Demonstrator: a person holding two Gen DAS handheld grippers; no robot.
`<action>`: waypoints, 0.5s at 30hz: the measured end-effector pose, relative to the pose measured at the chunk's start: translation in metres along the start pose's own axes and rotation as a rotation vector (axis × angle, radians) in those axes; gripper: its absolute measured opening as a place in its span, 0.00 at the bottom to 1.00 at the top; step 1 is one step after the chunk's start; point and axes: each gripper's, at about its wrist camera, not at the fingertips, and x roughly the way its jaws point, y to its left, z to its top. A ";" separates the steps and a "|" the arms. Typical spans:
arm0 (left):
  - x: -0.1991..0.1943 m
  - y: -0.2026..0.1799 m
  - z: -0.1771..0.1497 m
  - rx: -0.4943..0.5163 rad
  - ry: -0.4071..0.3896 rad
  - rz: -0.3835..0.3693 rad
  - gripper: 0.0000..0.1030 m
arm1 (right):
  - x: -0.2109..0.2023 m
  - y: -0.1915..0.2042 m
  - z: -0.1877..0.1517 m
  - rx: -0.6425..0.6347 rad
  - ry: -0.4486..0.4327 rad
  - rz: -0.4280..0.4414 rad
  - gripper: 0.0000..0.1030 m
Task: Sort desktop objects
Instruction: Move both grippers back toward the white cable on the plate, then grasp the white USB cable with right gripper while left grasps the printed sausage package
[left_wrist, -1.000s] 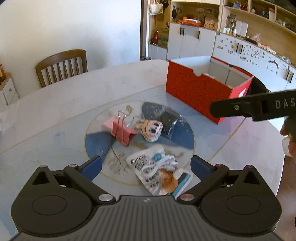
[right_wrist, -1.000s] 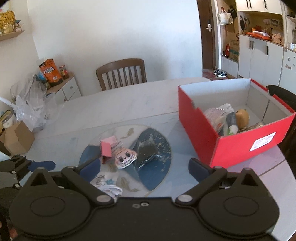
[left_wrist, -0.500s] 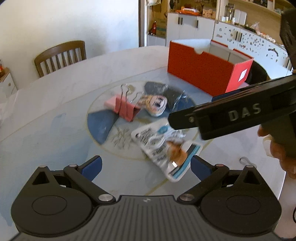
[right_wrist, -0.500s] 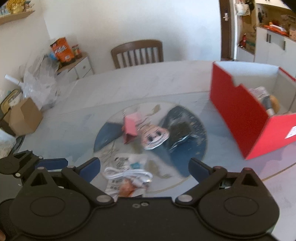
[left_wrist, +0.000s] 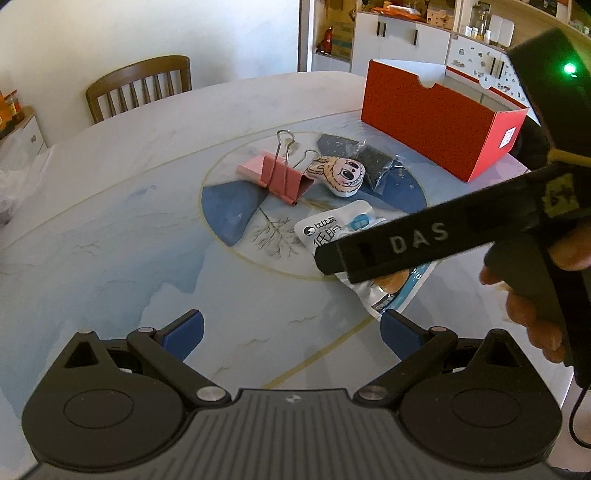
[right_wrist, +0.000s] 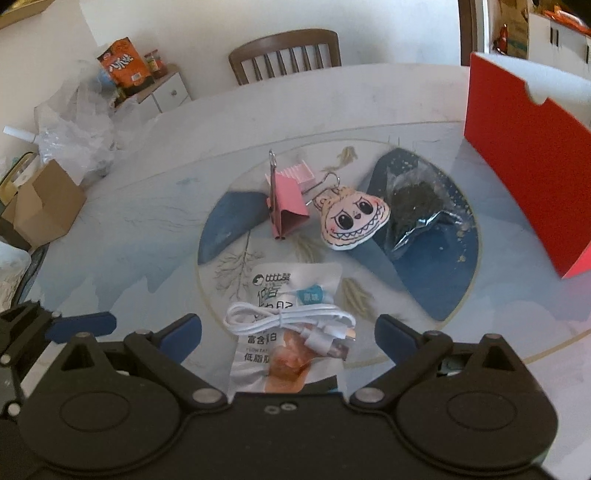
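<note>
Fingers (right_wrist: 184, 328) of the right gripper (right_wrist: 288, 330) spread wide, empty, straddling the coiled white cable (right_wrist: 291, 321) that lies on top of the snack packet (right_wrist: 288, 314). Fingers of the left gripper (left_wrist: 291, 328) likewise apart, holding nothing, hanging over bare table (left_wrist: 110, 240) toward the near edge, well clear of the pile.

Step in hand, by the look of it: closing in on the next item to sort, cable or packet, with the right gripper. Seen from the left wrist, the right gripper's dark body crosses over the packet (left_wrist: 332, 229), a hand (left_wrist: 546, 295) wrapped round its handle.

Remaining items clustered at the table's centre medallion: pink binder clip (right_wrist: 286, 206) propped on its side, cartoon-face charm (right_wrist: 351, 221) just beside it, dark tea packet (right_wrist: 417, 206) next to that, toward the red box (right_wrist: 524, 177) at the right side of the table. Box interior not visible from here.

Next move, as a judgement: lower until the fingers bracket the cable bundle, close on the tied middle rather than a loose loop, lift cleanly so the glossy packet beneath does not drag along, then carry right and over the box wall. Cannot tell whether the target is cable alone or cable with packet.
</note>
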 end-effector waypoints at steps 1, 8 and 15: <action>0.000 0.000 0.000 -0.001 0.001 0.001 0.99 | 0.002 0.000 0.000 0.001 0.006 -0.003 0.91; 0.001 -0.001 0.001 -0.009 0.002 0.002 0.99 | 0.003 0.003 0.002 -0.021 0.009 -0.009 0.76; 0.004 -0.008 0.006 -0.007 -0.003 -0.010 0.99 | -0.005 -0.004 0.003 -0.011 0.006 -0.021 0.75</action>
